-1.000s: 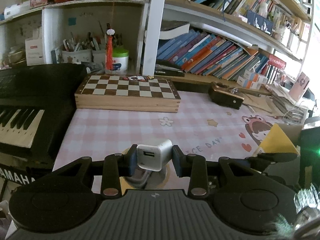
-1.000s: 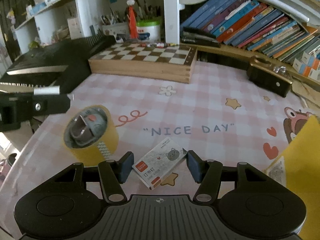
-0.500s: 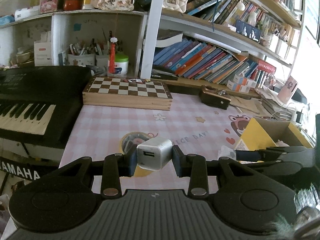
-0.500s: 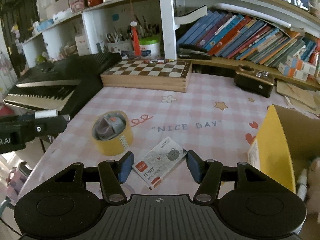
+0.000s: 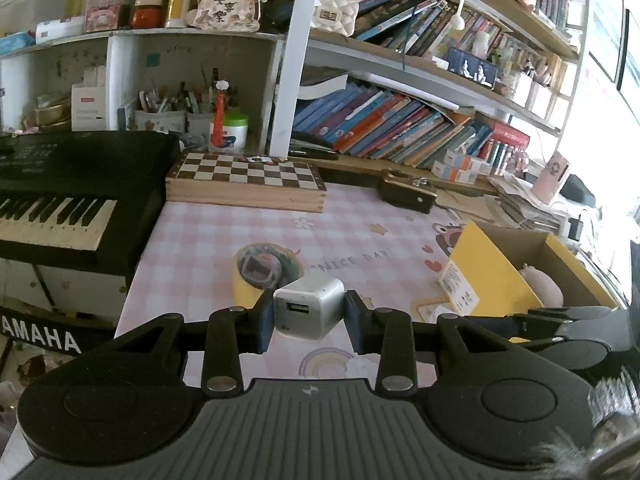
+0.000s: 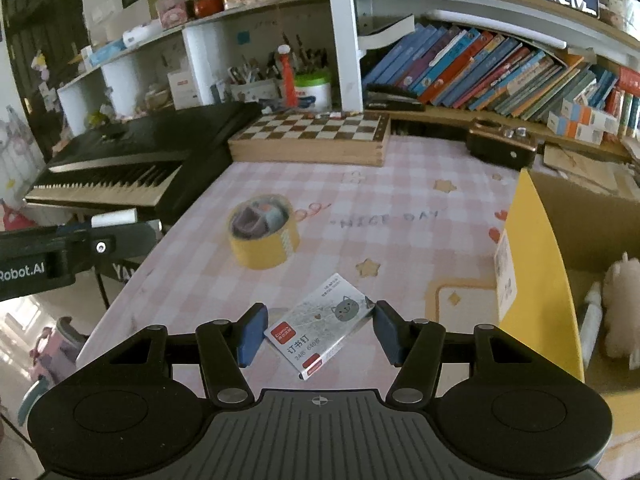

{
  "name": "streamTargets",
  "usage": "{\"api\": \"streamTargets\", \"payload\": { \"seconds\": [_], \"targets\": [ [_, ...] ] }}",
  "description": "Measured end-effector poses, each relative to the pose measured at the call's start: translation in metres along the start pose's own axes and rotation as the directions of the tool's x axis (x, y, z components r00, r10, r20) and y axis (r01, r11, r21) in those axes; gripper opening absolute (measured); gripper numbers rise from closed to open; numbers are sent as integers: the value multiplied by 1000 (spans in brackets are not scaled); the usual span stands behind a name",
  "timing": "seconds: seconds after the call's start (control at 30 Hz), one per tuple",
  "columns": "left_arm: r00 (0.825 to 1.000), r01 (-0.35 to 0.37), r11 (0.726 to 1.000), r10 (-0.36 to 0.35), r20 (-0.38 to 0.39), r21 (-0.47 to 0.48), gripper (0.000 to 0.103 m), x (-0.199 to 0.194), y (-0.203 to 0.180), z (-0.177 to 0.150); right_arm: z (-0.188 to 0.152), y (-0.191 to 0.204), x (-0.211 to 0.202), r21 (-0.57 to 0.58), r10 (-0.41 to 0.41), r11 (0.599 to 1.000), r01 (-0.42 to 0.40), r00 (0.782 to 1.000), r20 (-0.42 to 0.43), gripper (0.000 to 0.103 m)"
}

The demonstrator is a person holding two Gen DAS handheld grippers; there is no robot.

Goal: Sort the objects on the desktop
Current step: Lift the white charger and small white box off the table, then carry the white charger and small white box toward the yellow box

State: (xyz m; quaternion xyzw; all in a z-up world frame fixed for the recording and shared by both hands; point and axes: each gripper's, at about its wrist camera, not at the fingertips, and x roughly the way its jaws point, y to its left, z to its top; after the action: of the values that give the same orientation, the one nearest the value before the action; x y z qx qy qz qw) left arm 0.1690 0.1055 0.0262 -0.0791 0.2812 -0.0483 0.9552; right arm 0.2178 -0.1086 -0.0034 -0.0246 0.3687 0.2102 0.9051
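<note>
The left gripper (image 5: 308,320) pinches a white charger cube (image 5: 309,310) at lower centre, and the right gripper (image 6: 316,332) pinches a staple box (image 6: 320,330) corner-to-corner, both lifted off the surface (image 6: 400,240), likely bound for the yellow box (image 6: 536,280) at right.

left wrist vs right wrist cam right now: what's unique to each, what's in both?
Left wrist only: the left gripper shut on a white USB charger.

Right wrist only: the right gripper clamping a staples box corner to corner; a white tube inside the yellow box.

Both: tape roll on the pink mat, chessboard, black keyboard, bookshelf, yellow box with a fluffy toy.
</note>
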Motion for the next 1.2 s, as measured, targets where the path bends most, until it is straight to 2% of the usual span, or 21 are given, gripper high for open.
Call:
{"api": "streamTargets", "payload": {
  "seconds": [0.6,1.2],
  "targets": [
    [1000,23,1000,-23,0,7,33,-75,4,-46,-62,38,-49,19,1,1000,0,1000,-26,58],
    [997,72,995,-70,-27,66,33,-132,-6,-85,-109,61,-100,67,-27,997,26,999,17,58]
  ]
}}
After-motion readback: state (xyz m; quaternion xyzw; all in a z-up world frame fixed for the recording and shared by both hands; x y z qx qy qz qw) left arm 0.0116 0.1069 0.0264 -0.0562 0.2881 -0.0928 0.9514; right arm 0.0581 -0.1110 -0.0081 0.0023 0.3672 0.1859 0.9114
